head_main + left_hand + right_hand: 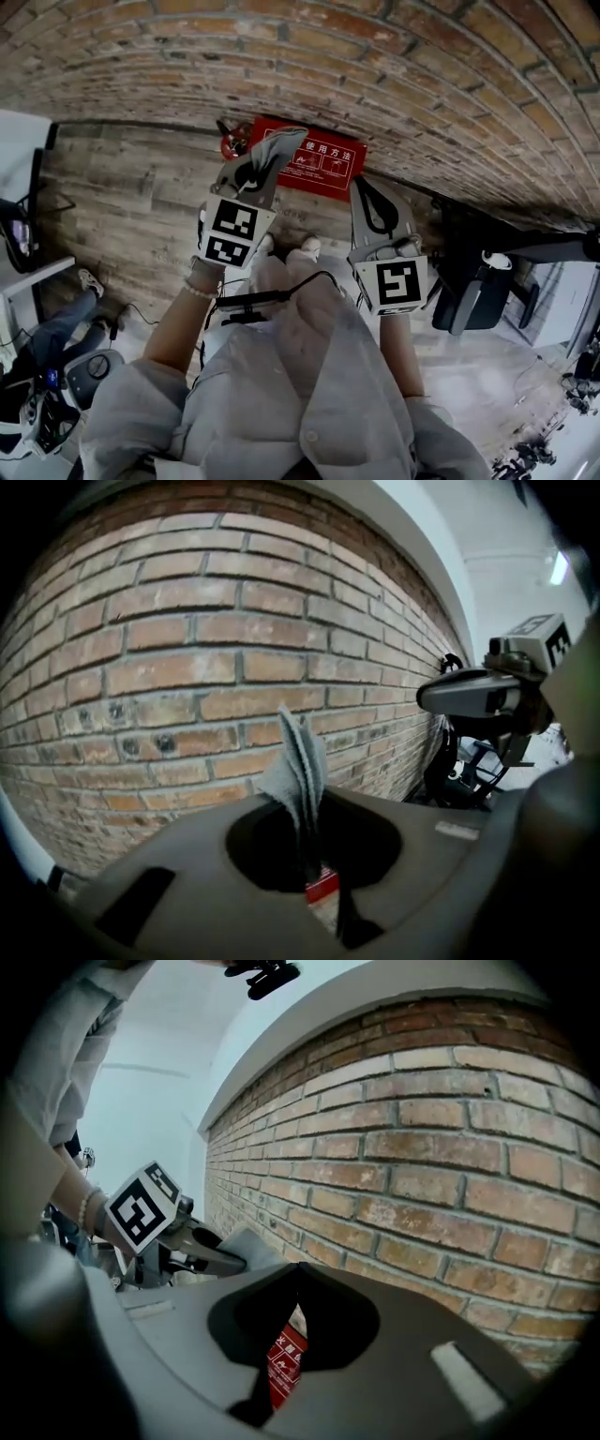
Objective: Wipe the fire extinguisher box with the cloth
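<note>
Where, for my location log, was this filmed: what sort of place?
Probably an indoor workshop or office: bare brick wall, wood-plank floor, red fire extinguisher box at the wall's foot.

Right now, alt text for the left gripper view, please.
The left tool is shut on a grey cloth that sticks up before a brick wall. A sliver of the red fire extinguisher box shows below; the right tool sits at right.

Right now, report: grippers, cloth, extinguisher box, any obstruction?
Left gripper shut on grey cloth, over the red box. Right gripper shut, empty. Box against brick wall, nothing blocking.
</note>
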A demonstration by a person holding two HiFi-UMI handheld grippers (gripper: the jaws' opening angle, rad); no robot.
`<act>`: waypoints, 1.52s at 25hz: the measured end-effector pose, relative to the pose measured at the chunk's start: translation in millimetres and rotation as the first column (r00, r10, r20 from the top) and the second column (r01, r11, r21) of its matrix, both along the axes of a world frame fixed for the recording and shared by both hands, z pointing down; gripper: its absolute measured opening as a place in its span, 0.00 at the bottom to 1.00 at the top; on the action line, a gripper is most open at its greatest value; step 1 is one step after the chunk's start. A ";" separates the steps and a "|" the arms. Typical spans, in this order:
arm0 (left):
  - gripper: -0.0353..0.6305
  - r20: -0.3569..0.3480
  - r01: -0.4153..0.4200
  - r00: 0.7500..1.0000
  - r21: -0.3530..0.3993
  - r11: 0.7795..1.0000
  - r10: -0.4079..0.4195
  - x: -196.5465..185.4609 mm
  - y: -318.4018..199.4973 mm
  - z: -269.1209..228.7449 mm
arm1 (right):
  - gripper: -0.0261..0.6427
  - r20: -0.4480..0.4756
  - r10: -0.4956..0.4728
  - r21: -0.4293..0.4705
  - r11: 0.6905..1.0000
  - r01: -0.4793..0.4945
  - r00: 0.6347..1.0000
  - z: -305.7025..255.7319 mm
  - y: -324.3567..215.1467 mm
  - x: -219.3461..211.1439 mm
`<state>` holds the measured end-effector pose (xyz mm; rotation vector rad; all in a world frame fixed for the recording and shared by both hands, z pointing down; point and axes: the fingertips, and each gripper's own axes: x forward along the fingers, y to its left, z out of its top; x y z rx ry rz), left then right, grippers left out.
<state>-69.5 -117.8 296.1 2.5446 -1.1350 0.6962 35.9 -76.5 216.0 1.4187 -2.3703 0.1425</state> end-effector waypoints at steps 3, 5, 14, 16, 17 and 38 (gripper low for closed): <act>0.07 -0.019 -0.034 0.999 0.060 0.998 0.035 10.9 6.8 -37.7 | 0.05 -0.004 0.002 0.050 0.999 -0.002 1.000 -30.5 1.9 4.6; 0.07 -0.040 -0.040 0.998 0.090 0.995 0.044 14.2 9.8 -61.4 | 0.05 -0.001 0.001 0.083 0.997 -0.001 1.000 -48.0 2.3 6.1; 0.07 -0.052 -0.077 0.995 0.210 0.975 0.090 23.5 23.7 -134.3 | 0.05 -0.024 0.036 0.126 0.991 -0.033 0.999 -88.9 13.8 26.5; 0.07 -0.054 -0.072 0.995 0.231 0.970 0.087 20.6 26.0 -144.4 | 0.05 -0.016 0.036 0.163 0.986 -0.033 0.999 -97.0 13.9 28.1; 0.07 -0.054 -0.066 0.995 0.237 0.969 0.081 19.0 26.7 -148.3 | 0.05 -0.015 0.037 0.175 0.984 -0.034 0.999 -100.2 14.3 29.6; 0.07 -0.020 -0.031 0.999 0.281 0.959 0.038 16.6 33.4 -163.7 | 0.05 -0.043 0.015 0.170 0.985 -0.007 0.999 -104.5 24.8 34.6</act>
